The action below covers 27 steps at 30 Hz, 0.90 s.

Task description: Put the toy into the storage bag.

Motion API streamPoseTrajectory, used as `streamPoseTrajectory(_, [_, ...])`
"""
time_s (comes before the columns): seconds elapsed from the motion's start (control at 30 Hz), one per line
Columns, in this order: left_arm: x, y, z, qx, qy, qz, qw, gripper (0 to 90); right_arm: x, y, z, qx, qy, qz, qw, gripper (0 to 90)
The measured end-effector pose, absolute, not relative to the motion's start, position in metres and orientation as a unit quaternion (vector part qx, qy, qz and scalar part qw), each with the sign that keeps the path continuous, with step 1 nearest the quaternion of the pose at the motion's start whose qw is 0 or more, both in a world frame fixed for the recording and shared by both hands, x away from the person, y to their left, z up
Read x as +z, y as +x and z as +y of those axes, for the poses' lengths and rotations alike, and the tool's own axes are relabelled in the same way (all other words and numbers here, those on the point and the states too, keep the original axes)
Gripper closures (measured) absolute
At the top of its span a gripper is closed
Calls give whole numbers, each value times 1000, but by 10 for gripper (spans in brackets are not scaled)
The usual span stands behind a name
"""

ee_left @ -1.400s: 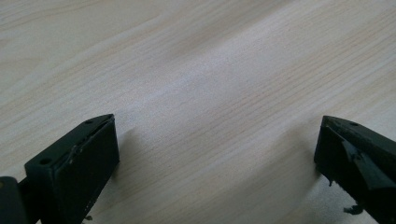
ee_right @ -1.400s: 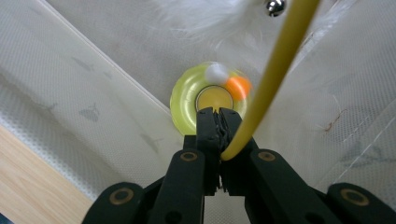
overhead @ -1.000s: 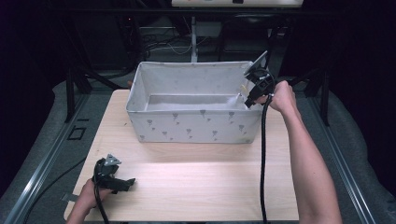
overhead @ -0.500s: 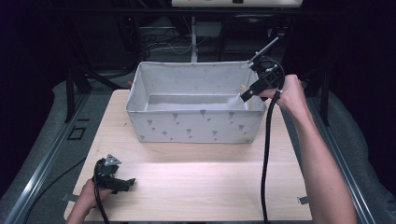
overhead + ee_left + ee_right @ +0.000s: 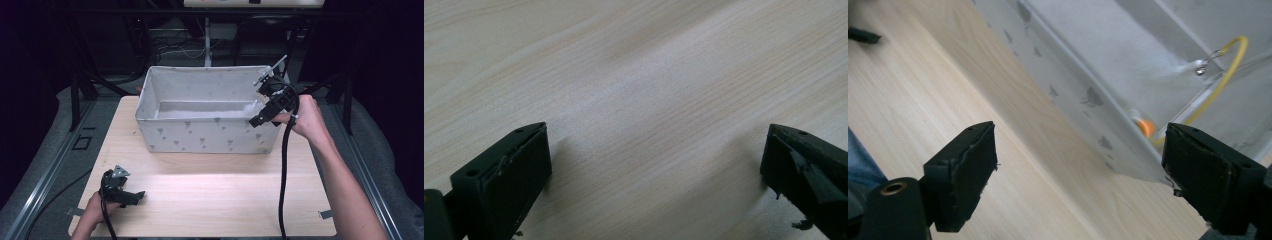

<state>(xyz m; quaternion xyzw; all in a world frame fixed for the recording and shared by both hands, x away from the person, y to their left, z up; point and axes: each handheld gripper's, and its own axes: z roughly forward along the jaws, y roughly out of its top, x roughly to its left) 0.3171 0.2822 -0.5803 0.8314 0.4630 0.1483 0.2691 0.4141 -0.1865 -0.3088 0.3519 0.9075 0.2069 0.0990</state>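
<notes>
Right gripper: jaws spread wide with nothing between them, held in the person's right hand just above the near right corner of the fabric bin. Its black cable trails down toward the near table edge.

Seen along its jaws in the right gripper view: the bin's grey patterned wall runs diagonally, and inside lie a yellow wire loop and a small orange object (too blurred to name).

Left gripper: jaws likewise wide apart and empty, resting low at the near left corner of the table, gripped by the left hand. Its own view gives bare pale wood between the two black jaws.

Fabric bin: rectangular, light grey with small dark motifs, standing upright at the far middle of the wooden table.

Surroundings: dark floor and black frame legs beyond the table.
</notes>
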Motion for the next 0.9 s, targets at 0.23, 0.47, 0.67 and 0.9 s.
streamPoseTrajectory(0.23, [-580, 317, 282, 149, 832, 462, 268, 0, -325, 399, -174, 201, 333, 917, 91, 109])
streamPoseTrajectory(0.47, [-580, 317, 282, 149, 833, 461, 268, 0, -353, 386, -161, 191, 314, 927, 75, 79])
streamPoseTrajectory(0.67, [-580, 317, 282, 150, 833, 460, 268, 0, -373, 377, -152, 183, 300, 933, 70, 65])
streamPoseTrajectory(0.9, [-580, 317, 282, 150, 833, 460, 269, 0, -398, 367, -147, 180, 294, 937, 58, 55])
